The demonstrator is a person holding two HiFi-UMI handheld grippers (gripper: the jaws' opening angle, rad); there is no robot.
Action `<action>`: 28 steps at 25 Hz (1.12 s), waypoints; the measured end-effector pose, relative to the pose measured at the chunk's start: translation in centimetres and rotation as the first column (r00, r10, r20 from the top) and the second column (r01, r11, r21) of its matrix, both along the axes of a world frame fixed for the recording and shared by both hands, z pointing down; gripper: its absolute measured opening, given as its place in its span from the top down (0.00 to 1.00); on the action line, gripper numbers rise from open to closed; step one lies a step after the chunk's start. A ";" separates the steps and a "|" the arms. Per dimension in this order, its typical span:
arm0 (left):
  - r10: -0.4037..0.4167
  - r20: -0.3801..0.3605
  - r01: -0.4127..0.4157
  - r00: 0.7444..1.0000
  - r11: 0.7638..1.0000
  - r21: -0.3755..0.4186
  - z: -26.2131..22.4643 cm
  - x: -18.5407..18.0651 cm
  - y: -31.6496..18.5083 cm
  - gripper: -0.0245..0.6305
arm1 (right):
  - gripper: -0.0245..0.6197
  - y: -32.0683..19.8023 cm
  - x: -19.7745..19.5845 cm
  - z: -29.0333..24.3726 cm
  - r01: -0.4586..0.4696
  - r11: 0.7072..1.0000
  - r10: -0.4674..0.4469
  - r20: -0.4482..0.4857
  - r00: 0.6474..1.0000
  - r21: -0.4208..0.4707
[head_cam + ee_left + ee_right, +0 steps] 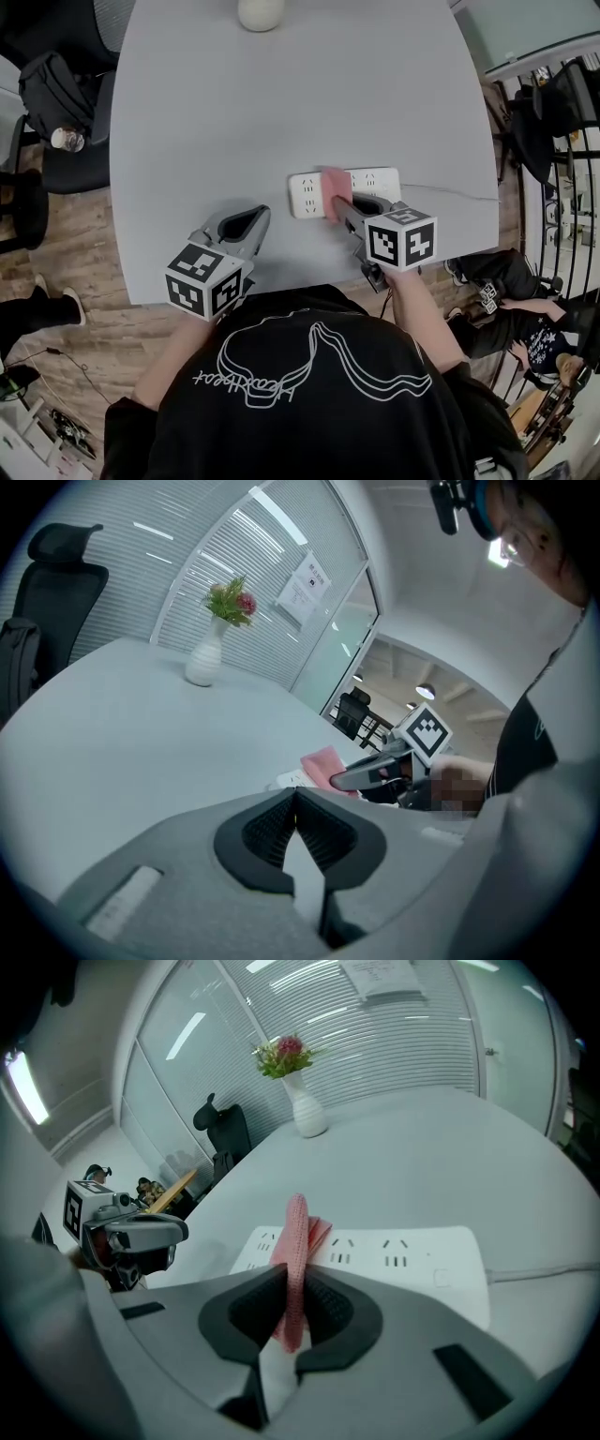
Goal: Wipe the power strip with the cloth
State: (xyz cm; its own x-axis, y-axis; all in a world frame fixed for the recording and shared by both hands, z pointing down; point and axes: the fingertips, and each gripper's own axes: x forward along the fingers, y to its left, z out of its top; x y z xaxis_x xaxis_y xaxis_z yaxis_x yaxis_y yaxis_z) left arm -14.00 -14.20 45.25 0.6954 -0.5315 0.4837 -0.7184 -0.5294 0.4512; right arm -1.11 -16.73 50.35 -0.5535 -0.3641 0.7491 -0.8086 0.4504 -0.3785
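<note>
Head view: the power strip point(370, 180) lay by the table's point(281, 103) near edge, with the pink cloth point(332, 187) on its left half, under the right gripper point(339, 202). Left gripper view: the left gripper point(292, 799) was clenched on nothing, off to the left. Right gripper view: the jaws clamped the folded cloth. Wiping looked under way, and the next move probably called for a sweep rightward across the sockets.

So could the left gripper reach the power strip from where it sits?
Probably yes: only bare table lies between the left gripper and the power strip's left end. The right gripper, shut on the cloth, occupies its middle.
</note>
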 end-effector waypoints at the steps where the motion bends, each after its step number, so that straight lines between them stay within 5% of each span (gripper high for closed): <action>1: 0.002 0.001 -0.002 1.000 1.000 -0.002 0.1 0.1 0.0 0.95 | 0.89 -0.1 0.7 0.0 -0.011 1.000 0.011 -0.006 1.000 0.003; 28: 0.020 0.010 -0.020 1.000 1.000 -0.014 0.2 1.5 1.4 0.95 | 0.88 -0.2 14.7 -0.1 -0.270 0.955 0.288 -0.157 0.945 0.124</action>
